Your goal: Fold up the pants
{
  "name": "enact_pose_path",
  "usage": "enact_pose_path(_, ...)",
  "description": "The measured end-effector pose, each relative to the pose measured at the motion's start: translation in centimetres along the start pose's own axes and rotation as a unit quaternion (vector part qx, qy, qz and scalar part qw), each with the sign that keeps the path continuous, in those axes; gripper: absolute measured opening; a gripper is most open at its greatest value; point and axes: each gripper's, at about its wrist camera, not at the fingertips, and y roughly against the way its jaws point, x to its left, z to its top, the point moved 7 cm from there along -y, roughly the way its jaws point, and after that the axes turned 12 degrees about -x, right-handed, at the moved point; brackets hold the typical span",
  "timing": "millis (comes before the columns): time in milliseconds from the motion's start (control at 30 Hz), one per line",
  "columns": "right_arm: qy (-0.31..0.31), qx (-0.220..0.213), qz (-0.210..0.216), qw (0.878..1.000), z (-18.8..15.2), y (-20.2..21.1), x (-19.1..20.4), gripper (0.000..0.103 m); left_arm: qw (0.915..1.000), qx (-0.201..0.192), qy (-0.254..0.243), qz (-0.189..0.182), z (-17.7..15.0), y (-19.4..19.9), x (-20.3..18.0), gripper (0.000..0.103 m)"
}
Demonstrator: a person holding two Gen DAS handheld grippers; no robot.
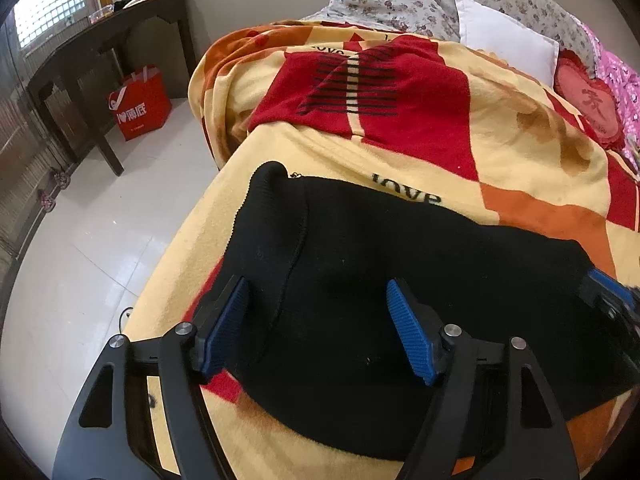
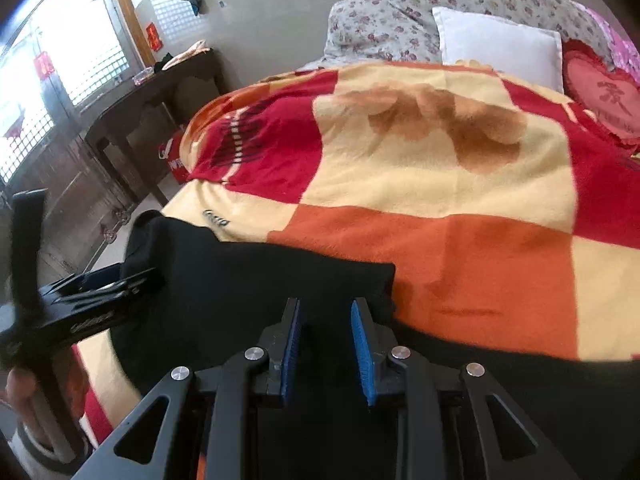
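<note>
Left wrist view: black pants (image 1: 360, 304) lie in a folded heap on the near part of a bed, over a blanket (image 1: 460, 160) checked in cream, red and orange. Left gripper (image 1: 316, 292) hangs above the dark cloth with its jaws spread wide, blue pads (image 1: 404, 320) clear of the fabric, nothing grasped. Right gripper (image 1: 608, 292) shows at the right edge, at the far end of the pants. Beyond the bed: a red shopping bag (image 1: 140, 100) on the pale tiled floor under a dark wooden table (image 1: 120, 28); a white pillow (image 1: 508, 36) and a red heart cushion (image 1: 588, 100) at the head. Right wrist view: right gripper (image 2: 326, 312) sits over the pants (image 2: 248, 280) near a square corner of the cloth, jaws parted a little, released; the gap between the pads looks free of fabric. Left gripper body shows at the left, with a hand (image 2: 20, 388) on its handle.
</note>
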Motion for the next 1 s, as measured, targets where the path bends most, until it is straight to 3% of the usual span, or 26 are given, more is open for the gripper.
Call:
enact_pose_path(167,0.016,-0.002,-0.021,1.000,-2.0,3.5,-0.5,0.024,0.9999,-0.002,0.005,-0.015,-0.4,1.4,-0.5,0.072)
enact_pose_path(400,0.025,0.021,-0.083,0.996,-6.0,5.3,-3.9,0.025,0.9994,-0.009,0.000,-0.032,-0.6,3.4,-1.9,0.072)
enact_pose_path(500,0.007,0.001,-0.071,0.997,-6.7,6.2,-4.6,0.026,0.9990,-0.009,0.000,-0.044,-1.0,4.0,-2.7,0.072)
enact_pose_path(667,-0.003,0.004,-0.076,0.997,-6.7,7.8,-5.3,0.026,0.9978,-0.008,-0.009,-0.065,-1.8,4.9,-4.7,0.072)
enact_pose_path(833,-0.005,-0.005,-0.136,0.991,-6.6,9.9,-8.0,0.028,0.9957,-0.005,-0.028,-0.088,-2.8,5.3,-7.2,0.072)
enact_pose_path(1000,-0.035,-0.002,-0.171,0.985,-7.6,11.2,-11.1,0.030,0.9940,0.002,-0.047,-0.099,-3.6,4.8,-9.3,0.072)
